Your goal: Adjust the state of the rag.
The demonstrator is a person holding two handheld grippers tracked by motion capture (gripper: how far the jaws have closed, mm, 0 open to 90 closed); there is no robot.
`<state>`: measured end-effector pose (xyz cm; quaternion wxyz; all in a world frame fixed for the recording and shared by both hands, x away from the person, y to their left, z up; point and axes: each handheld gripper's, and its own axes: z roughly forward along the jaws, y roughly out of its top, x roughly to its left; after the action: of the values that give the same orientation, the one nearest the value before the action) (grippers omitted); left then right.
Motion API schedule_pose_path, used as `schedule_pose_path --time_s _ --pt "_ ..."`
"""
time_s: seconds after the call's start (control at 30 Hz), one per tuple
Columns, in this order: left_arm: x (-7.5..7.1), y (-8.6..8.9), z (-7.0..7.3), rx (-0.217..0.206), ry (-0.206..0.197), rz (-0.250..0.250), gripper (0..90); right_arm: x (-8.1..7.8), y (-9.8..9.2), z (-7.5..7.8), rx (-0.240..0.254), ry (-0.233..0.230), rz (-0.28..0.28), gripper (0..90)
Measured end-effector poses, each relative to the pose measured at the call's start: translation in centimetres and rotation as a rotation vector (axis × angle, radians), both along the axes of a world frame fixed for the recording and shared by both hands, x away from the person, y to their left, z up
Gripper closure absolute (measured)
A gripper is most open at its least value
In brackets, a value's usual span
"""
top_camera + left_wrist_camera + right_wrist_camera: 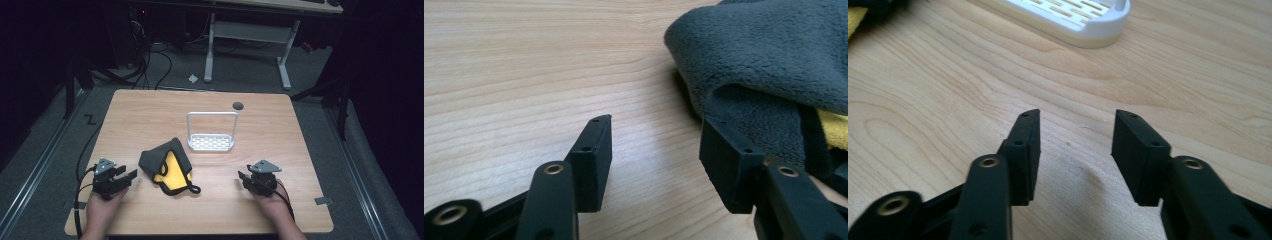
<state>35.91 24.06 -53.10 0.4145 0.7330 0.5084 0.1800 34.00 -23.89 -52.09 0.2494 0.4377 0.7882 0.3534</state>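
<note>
A crumpled grey cloth with a yellow lining and black trim [167, 167] lies on the wooden table [150, 107], left of centre. Behind it stands a white slotted rack with a tall wire handle [212, 132]. My left gripper [126, 174] rests on the table just left of the cloth, open, jaws empty. In the left gripper view the grey cloth [769, 70] lies right in front of the left gripper [656, 135]. My right gripper [242, 178] sits near the front right, open and empty. The rack's base [1073, 17] lies ahead of the right gripper [1076, 127].
A small dark round hole [238, 105] marks the table's far edge. Beyond the table stand a white desk frame [247, 42] and cables on the grey floor. Bare wood lies between the two grippers along the front edge.
</note>
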Motion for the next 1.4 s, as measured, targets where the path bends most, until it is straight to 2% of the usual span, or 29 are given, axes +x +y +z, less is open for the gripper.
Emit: schedule_pose_path --time_s 0.2,0.3,0.4,0.47,0.5,0.57,0.67,0.77,1.03,1.1,1.2,1.4 --pt "0.3 0.0 0.0 -0.016 0.004 -0.009 44.4 -0.5 0.1 0.1 -0.052 -0.008 0.015 48.2" --pt "0.2 0.0 -0.1 -0.022 0.004 -0.019 44.1 -0.4 -0.1 0.3 -0.026 -0.003 0.001 47.0" --pt "0.1 -0.2 0.1 -0.033 0.001 -0.029 43.2 -0.2 -0.5 0.4 0.028 0.007 -0.002 45.1" --pt "0.1 -0.2 0.2 -0.035 -0.001 -0.034 42.6 -0.3 -0.7 0.3 0.047 -0.006 -0.005 43.9" --pt "0.1 -0.4 0.3 -0.045 -0.001 -0.047 41.8 -0.5 -0.7 0.3 0.051 -0.017 -0.022 43.3" --pt "0.1 -0.5 0.4 -0.045 -0.002 -0.054 41.2 -0.5 -0.8 0.2 0.056 -0.020 -0.015 43.2" --pt "0.0 -0.9 0.6 -0.020 -0.017 -0.060 40.3 -0.8 -1.0 0.3 0.045 -0.026 -0.027 42.1" --pt "-0.1 -1.1 0.9 -0.023 -0.032 -0.062 39.5 -0.7 -1.2 0.4 0.080 -0.007 -0.030 40.6" --pt "0.0 -2.0 2.2 -0.025 -0.059 -0.085 38.1 -0.9 -0.3 0.7 0.008 0.004 0.014 37.4" --pt "0.1 -2.4 2.6 -0.038 -0.057 -0.098 36.8 -1.0 -0.1 0.8 0.015 0.010 0.020 36.4" --pt "0.1 -3.0 3.2 -0.031 -0.076 -0.117 34.6 -1.0 0.1 0.8 0.013 0.016 0.026 34.4" --pt "0.5 -4.0 4.2 -0.028 -0.082 -0.146 33.6 -1.1 0.4 1.0 0.028 0.026 0.027 31.8"
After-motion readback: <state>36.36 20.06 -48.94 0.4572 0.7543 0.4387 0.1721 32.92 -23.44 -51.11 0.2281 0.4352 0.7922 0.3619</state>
